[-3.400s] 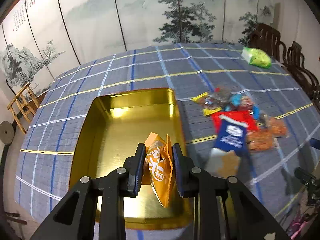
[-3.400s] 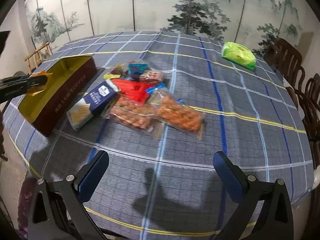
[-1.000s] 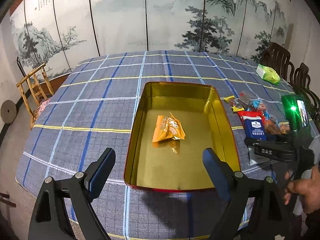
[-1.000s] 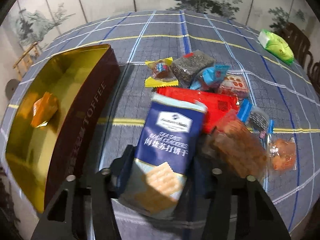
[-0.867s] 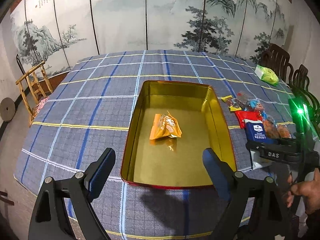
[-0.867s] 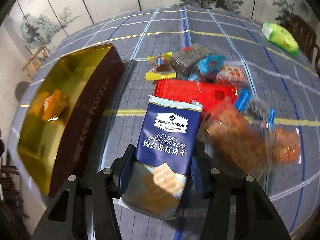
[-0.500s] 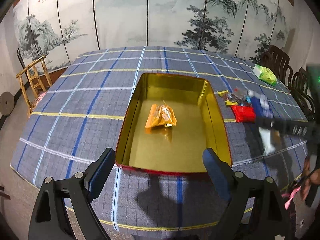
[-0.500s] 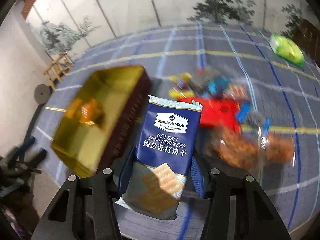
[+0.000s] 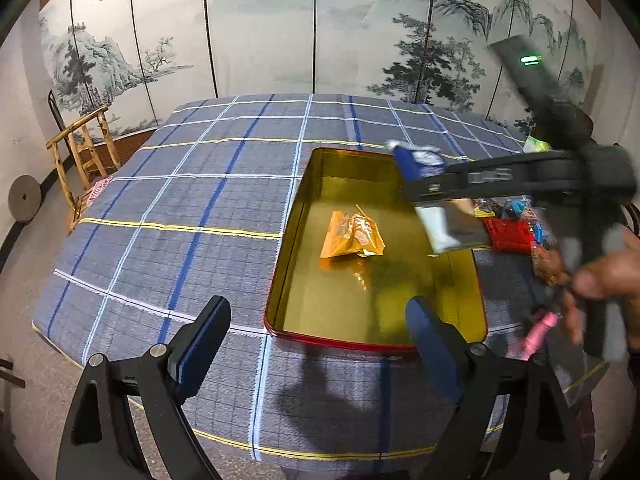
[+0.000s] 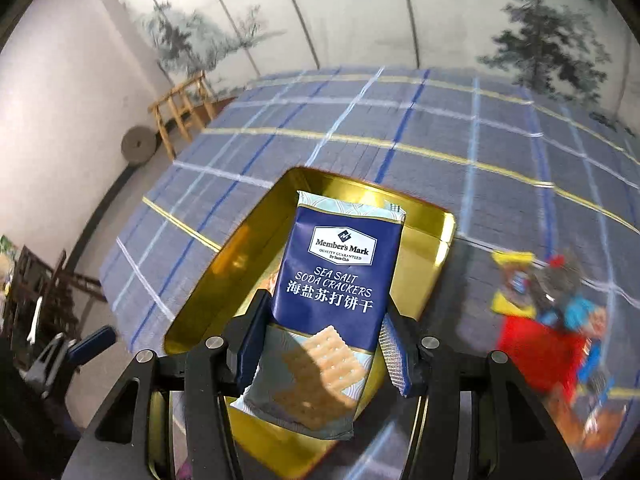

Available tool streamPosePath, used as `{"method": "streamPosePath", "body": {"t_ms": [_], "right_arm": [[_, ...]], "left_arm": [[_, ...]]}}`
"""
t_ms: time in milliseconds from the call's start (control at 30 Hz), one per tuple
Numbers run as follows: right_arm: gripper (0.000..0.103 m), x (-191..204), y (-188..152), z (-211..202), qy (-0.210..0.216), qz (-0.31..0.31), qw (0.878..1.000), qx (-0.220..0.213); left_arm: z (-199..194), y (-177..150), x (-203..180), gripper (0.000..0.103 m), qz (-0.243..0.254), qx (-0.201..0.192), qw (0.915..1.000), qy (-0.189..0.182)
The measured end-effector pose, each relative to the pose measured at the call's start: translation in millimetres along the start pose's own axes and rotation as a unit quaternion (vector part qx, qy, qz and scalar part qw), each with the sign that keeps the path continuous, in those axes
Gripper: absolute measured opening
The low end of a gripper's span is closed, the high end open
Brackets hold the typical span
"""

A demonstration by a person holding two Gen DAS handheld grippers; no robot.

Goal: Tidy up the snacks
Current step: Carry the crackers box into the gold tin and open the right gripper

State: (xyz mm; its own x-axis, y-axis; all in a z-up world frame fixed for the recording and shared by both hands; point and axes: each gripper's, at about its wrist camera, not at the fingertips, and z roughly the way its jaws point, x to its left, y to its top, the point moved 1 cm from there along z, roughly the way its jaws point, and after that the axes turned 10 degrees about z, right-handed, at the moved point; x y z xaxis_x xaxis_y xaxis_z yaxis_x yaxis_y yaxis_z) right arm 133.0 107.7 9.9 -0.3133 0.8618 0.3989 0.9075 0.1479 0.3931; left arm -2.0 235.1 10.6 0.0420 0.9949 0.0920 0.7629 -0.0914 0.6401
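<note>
Since the earlier frames the cracker pack (image 10: pixel 332 304) has left the snack pile (image 10: pixel 552 320) on the right of the desk (image 9: pixel 180 208) and now hangs over the gold tin (image 9: pixel 296 240), carried by the right gripper (image 10: pixel 320 344). Motion blur on the pile and desk shows that the right-hand view is not steady.

Grip: the right fingers (image 10: pixel 394 356) are narrowed onto the lower part of the pack, one pad on each long edge. The printed face is turned to the camera. The upper part stands free beyond the fingertips, reaching toward the tin's far wall. Judged purpose: holding it low leaves the free end clear to go into the tin first.

Left gripper (image 9: pixel 316 344): fingers wide, nothing between them, poised over the near rim of the tin, clear of the incoming pack.

Tin contents: one orange packet (image 9: pixel 350 236), lying flat near the middle. The floor to its right and near side is bare, which I judge enough room for the pack.

Status: transfer under way; release not yet made. Remaining snacks lie right of the tin.
</note>
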Motion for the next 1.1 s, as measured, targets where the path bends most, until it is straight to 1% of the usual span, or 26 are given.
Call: {"method": "streamPosePath", "body": {"t_ms": [133, 200, 300, 500, 667, 800, 1100], "right_arm": [[0.053, -2, 16, 39, -0.003, -0.002, 0.999, 0.046], [0.053, 1, 19, 53, -0.011, -0.016, 0.998, 0.061], [0.053, 7, 23, 66, -0.025, -0.039, 0.996, 0.07], [0.053, 5, 29, 86, -0.034, -0.039, 0.995, 0.086], [0.053, 7, 30, 96, -0.04, -0.044, 0.994, 0.089], [0.053, 5, 30, 101, -0.037, -0.039, 0.995, 0.089], [0.054, 5, 31, 87, -0.02, -0.035, 0.998, 0.055]], "left_arm": [[3, 3, 2, 0.087, 0.002, 0.006, 1.0, 0.006], [4, 4, 2, 0.087, 0.004, 0.007, 0.9999, 0.01], [5, 7, 0, 0.087, 0.007, 0.006, 0.9999, 0.014], [8, 10, -3, 0.087, 0.011, 0.006, 0.9998, 0.013], [11, 10, -8, 0.087, 0.02, 0.009, 0.9997, 0.015], [11, 10, -9, 0.087, 0.021, 0.01, 0.9996, 0.014], [14, 8, -11, 0.087, 0.02, 0.019, 0.9995, 0.014]]}}
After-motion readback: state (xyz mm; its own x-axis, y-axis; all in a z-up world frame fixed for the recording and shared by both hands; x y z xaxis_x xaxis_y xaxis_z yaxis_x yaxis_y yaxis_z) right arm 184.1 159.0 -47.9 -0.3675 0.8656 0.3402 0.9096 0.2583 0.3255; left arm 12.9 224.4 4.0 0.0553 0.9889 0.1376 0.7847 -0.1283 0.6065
